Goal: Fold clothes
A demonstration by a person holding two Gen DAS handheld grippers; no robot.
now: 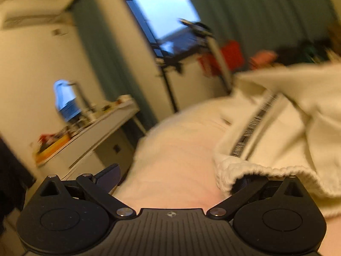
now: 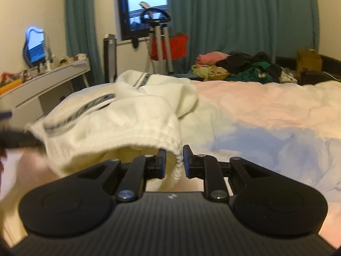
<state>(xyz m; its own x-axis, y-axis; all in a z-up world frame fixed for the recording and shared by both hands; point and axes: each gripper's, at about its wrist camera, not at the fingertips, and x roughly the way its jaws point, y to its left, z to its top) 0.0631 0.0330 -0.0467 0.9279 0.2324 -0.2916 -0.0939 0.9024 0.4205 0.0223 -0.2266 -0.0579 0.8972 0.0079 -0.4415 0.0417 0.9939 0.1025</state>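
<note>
The right hand-held gripper [image 2: 174, 160] stands at a narrow gap, its two pads pinching the ribbed elastic waistband of a cream-white pair of jogging trousers [image 2: 119, 115] with a dark patterned side stripe. The trousers lie bunched on the near left part of the bed [image 2: 266, 111], whose pale pink and blue cover stretches to the right and far side. The left hand-held gripper [image 1: 177, 177] is spread wide: its left finger [image 1: 107, 176] stands free in the air, while its right finger is tucked under the waistband, hidden by the cloth, so I cannot tell how it bears on it. At the far end of the bed lies a heap of clothes [image 2: 238, 66]. To the left stands a white worktop [image 2: 49, 74] crowded with small items.
</note>
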